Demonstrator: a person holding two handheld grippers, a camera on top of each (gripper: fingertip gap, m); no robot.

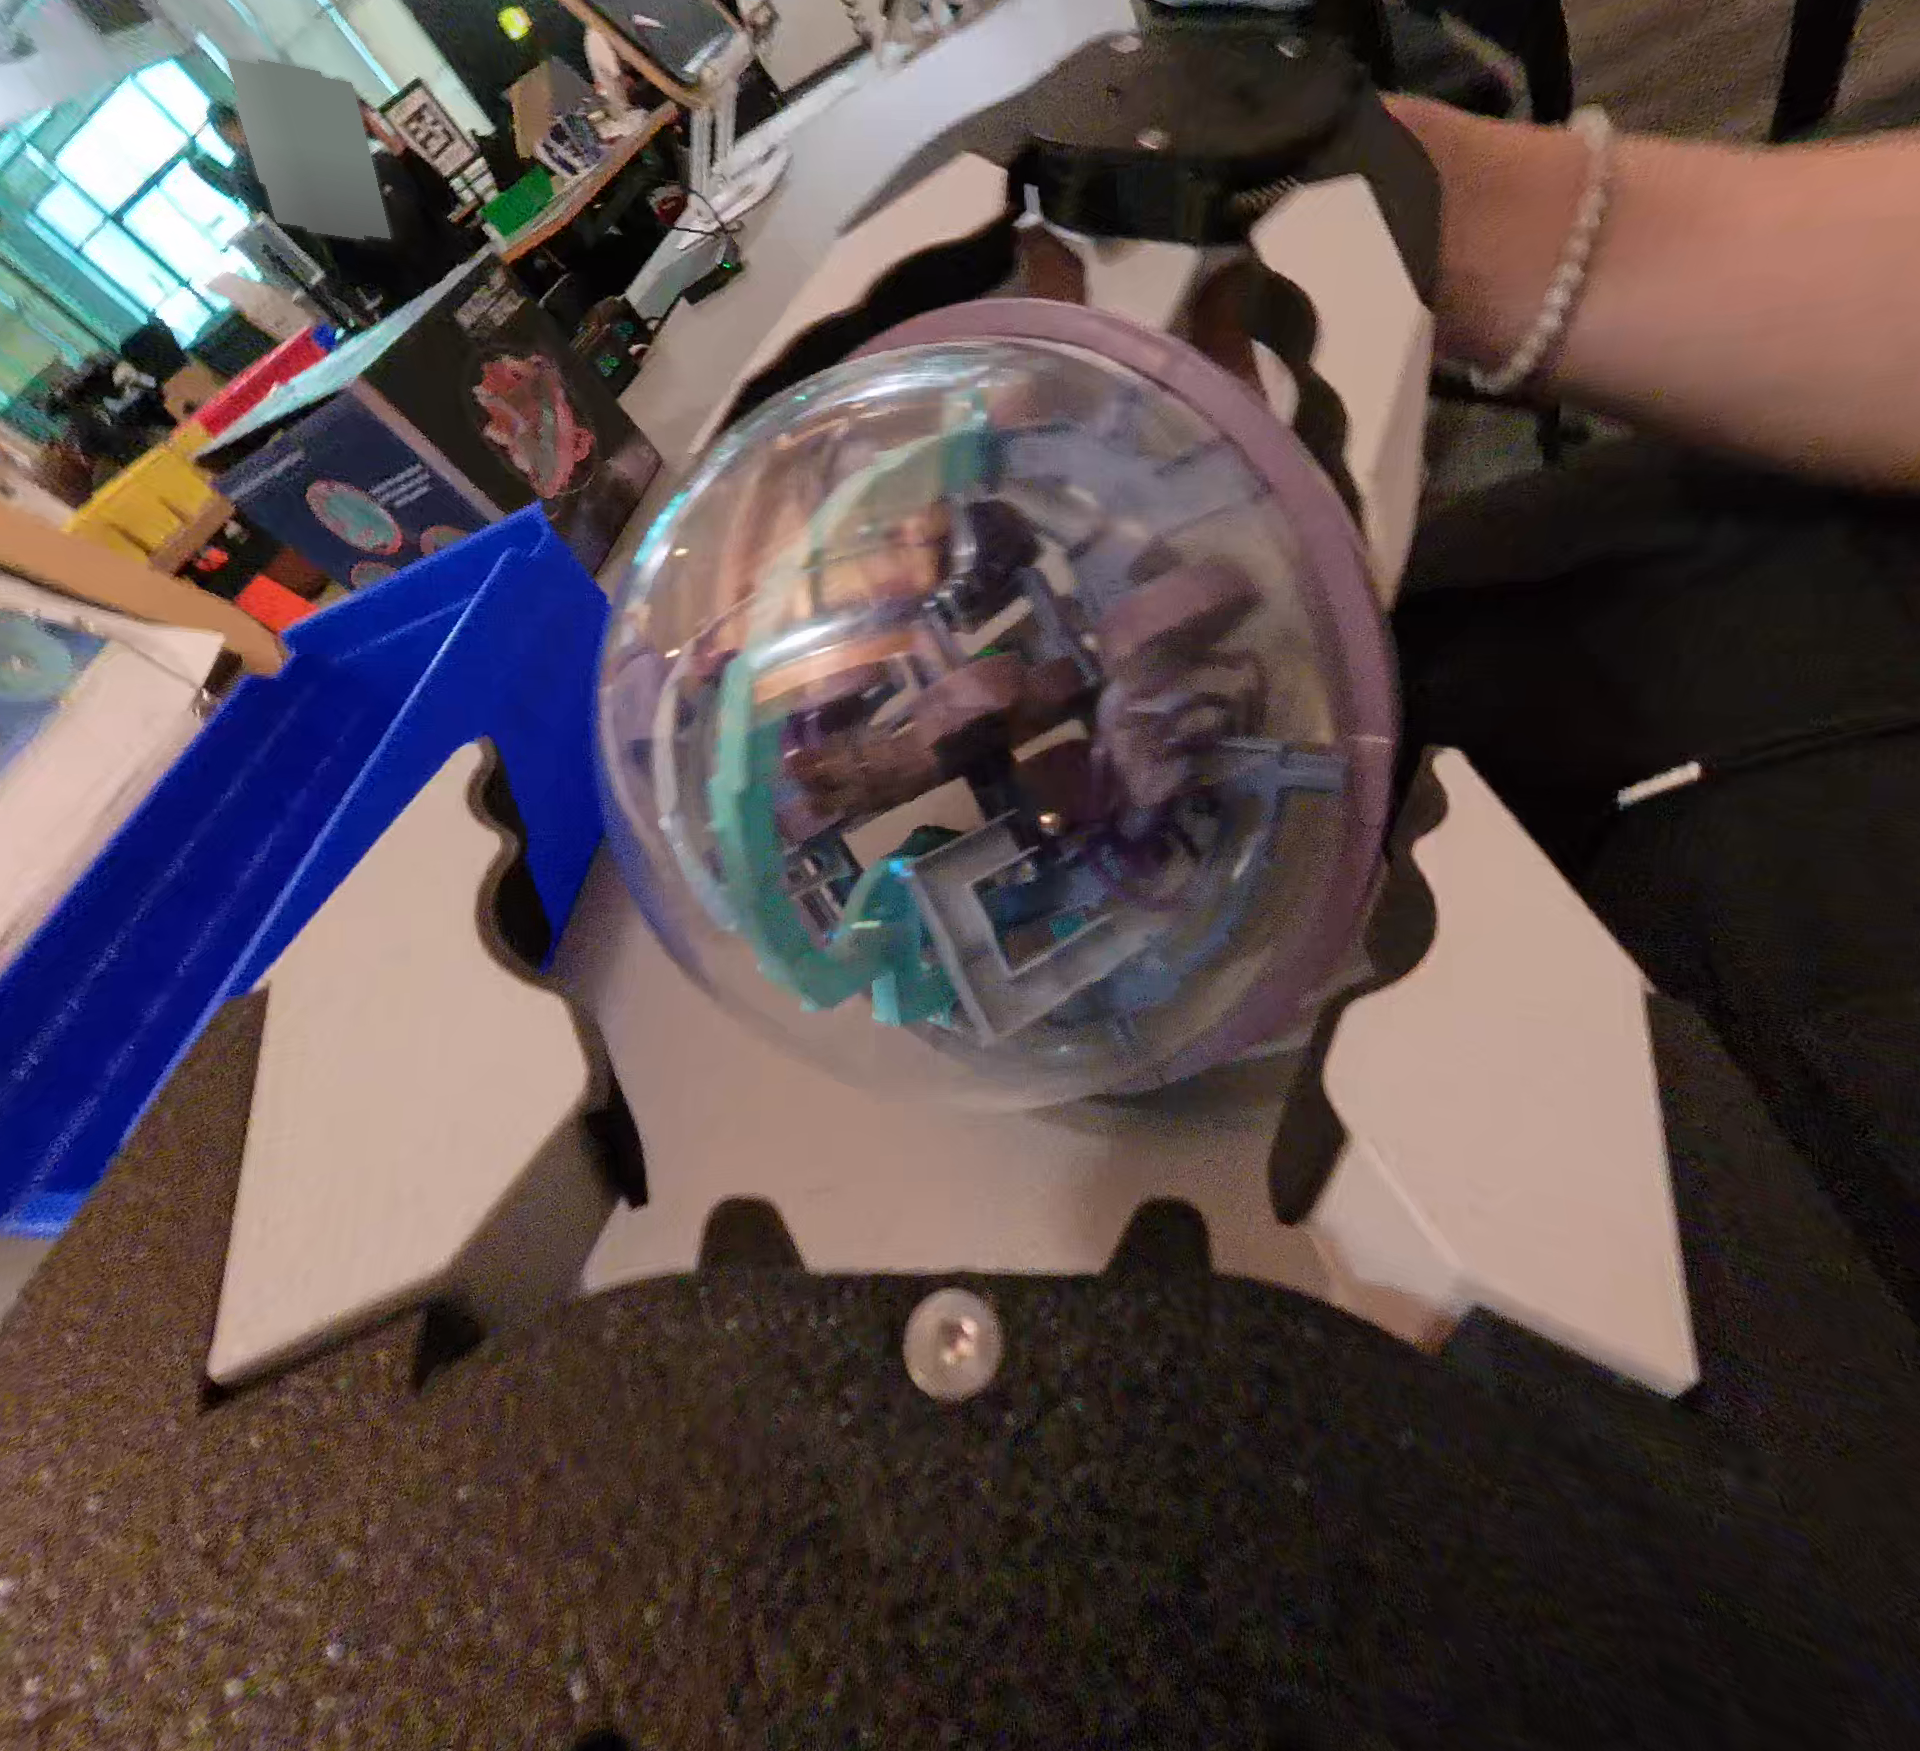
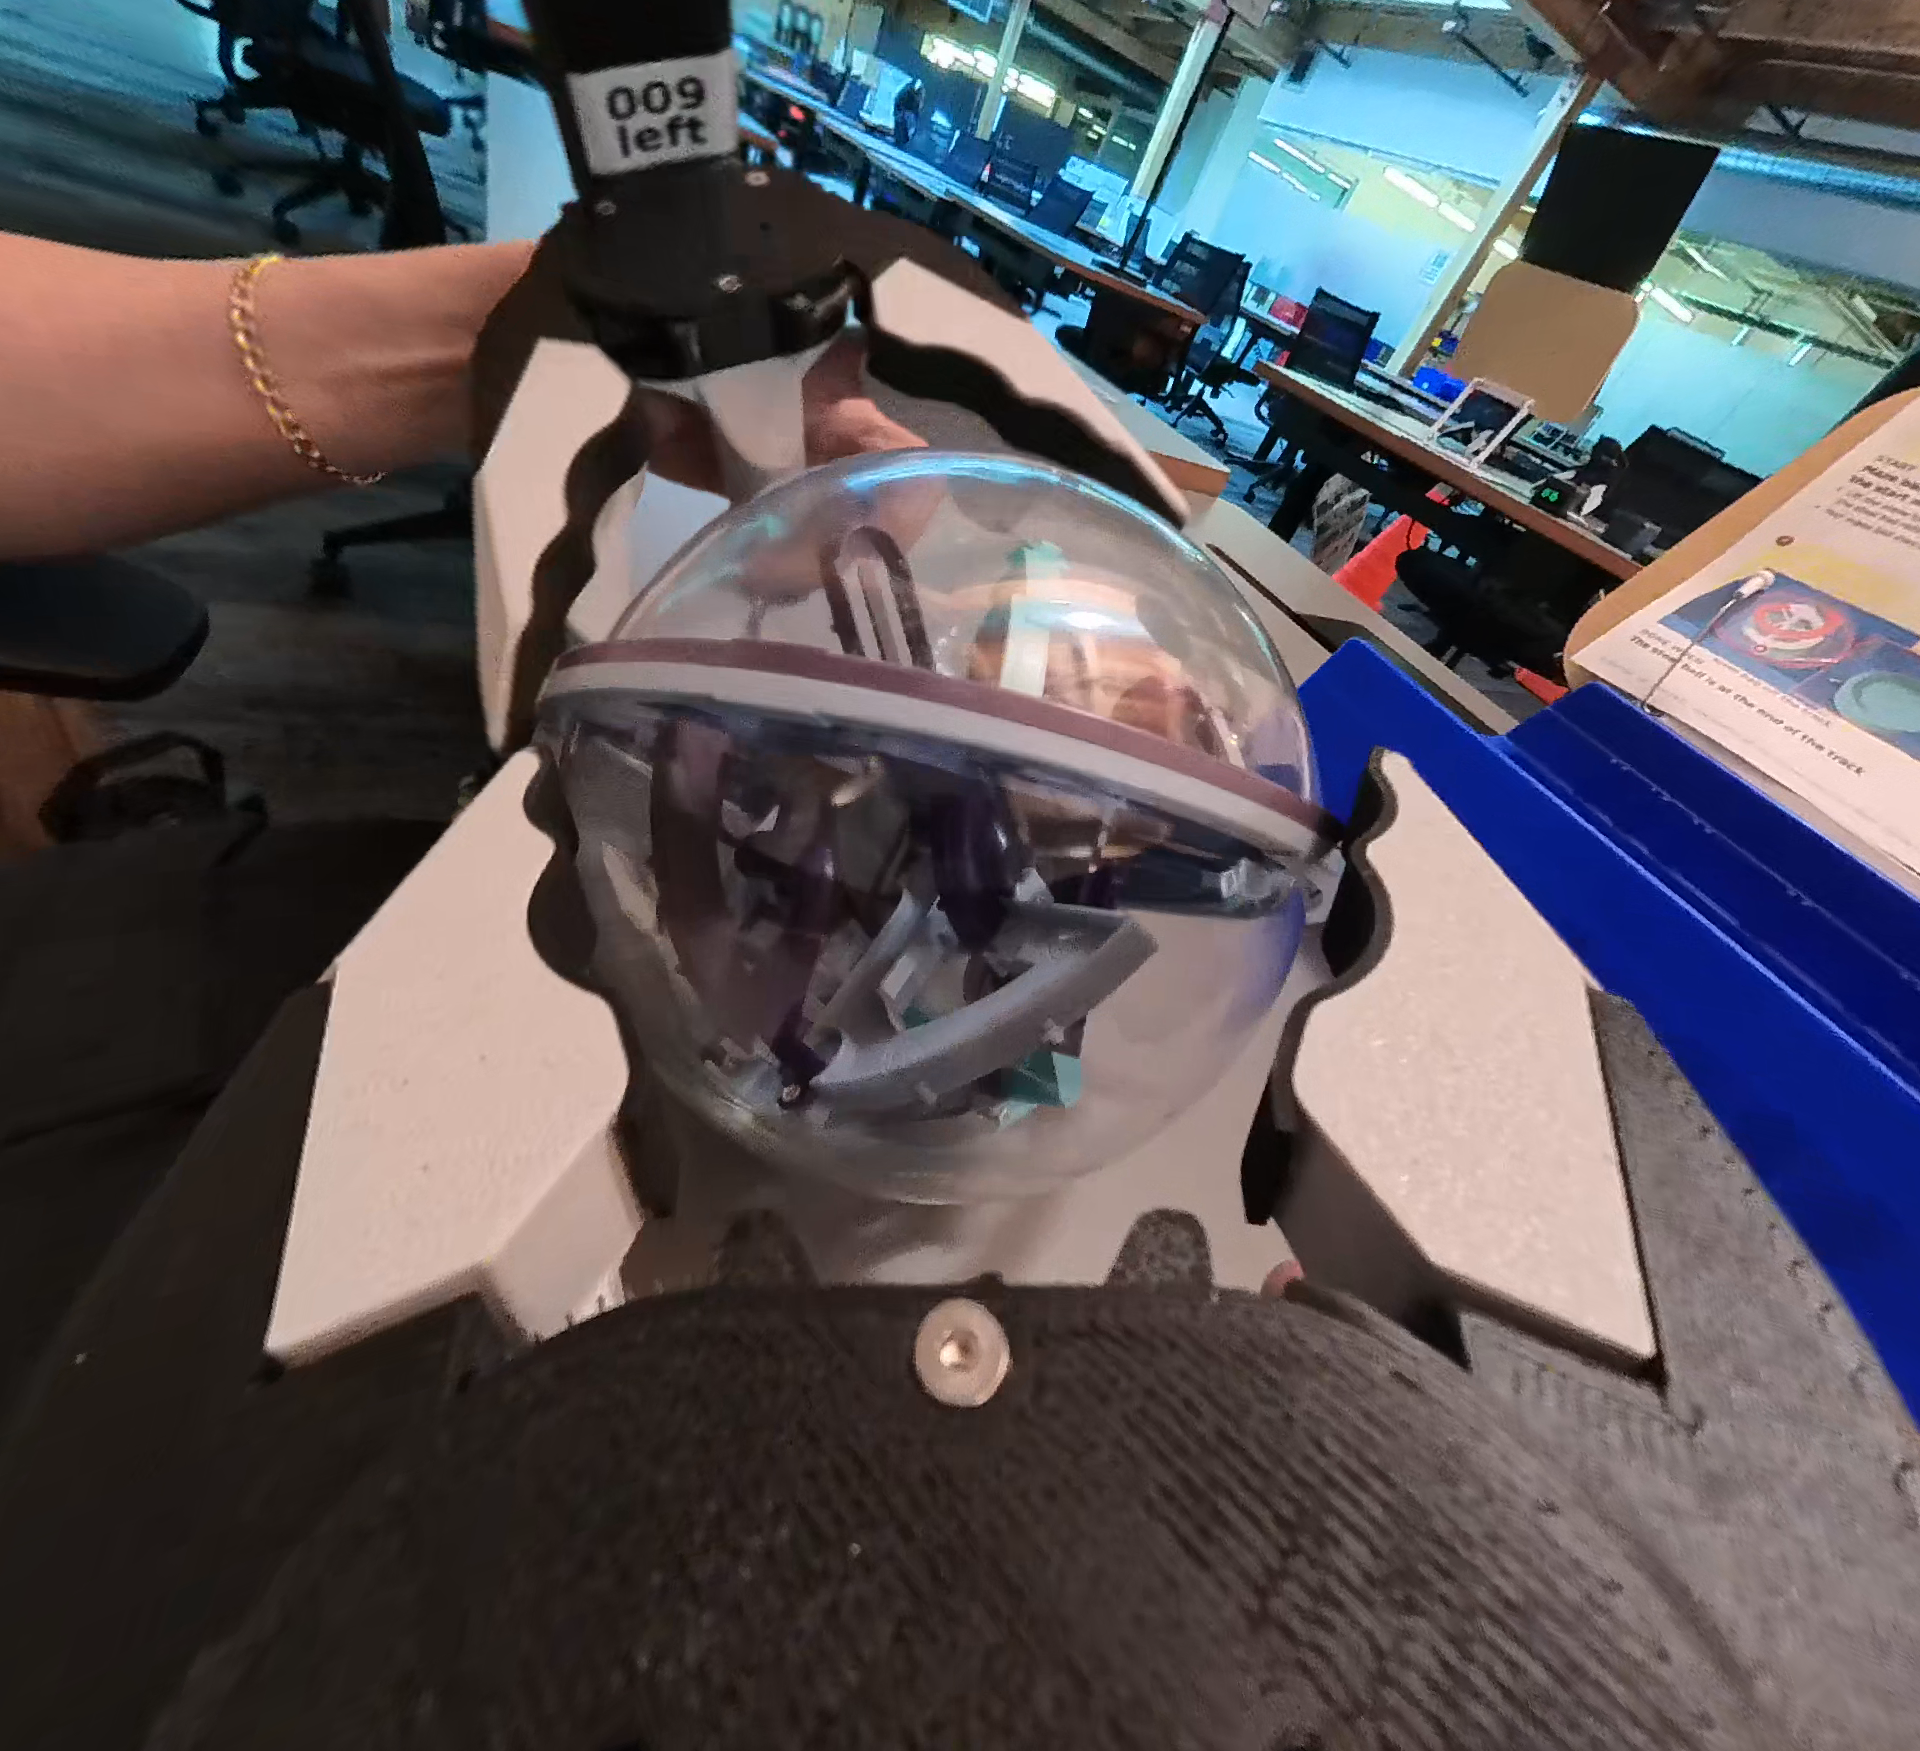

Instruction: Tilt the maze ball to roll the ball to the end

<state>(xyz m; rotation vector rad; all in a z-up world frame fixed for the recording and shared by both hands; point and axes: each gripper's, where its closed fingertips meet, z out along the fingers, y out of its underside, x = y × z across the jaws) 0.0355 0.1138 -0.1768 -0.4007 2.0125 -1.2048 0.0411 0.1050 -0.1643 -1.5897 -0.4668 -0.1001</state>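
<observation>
Nearest in each wrist view is the gripper's own black speckled body, with white wedge-shaped fingers with wavy black pads spreading out ahead. The left gripper [image 1: 997, 828] has its jaws spread wide around the maze ball [image 1: 997, 714]; its right pad [image 1: 1392, 922] lies against the sphere's purple rim, while a narrow strip of background shows between the left pad [image 1: 520, 880] and the shell, so contact on that side cannot be told. The right gripper [image 2: 935, 870] meets the same ball from the opposite side, jaws wide and clamped on it, pads [image 2: 1351, 880] pressing at the seam. The maze ball [image 2: 925, 828] is a clear plastic sphere held up between the two facing grippers, girdled by a purple and white equator band, its inside crowded with grey, teal, purple and brown track pieces. A tiny silvery steel ball [image 1: 1049, 823] sits on a dark track near the centre. Just beside the sphere stands a blue bin [image 1: 260, 828]. Beyond lie a dark printed box [image 1: 436, 454] on the white counter [image 1: 707, 351], a hand [image 1: 1507, 267] with a beaded bracelet on the far gripper, and office desks farther back.
</observation>
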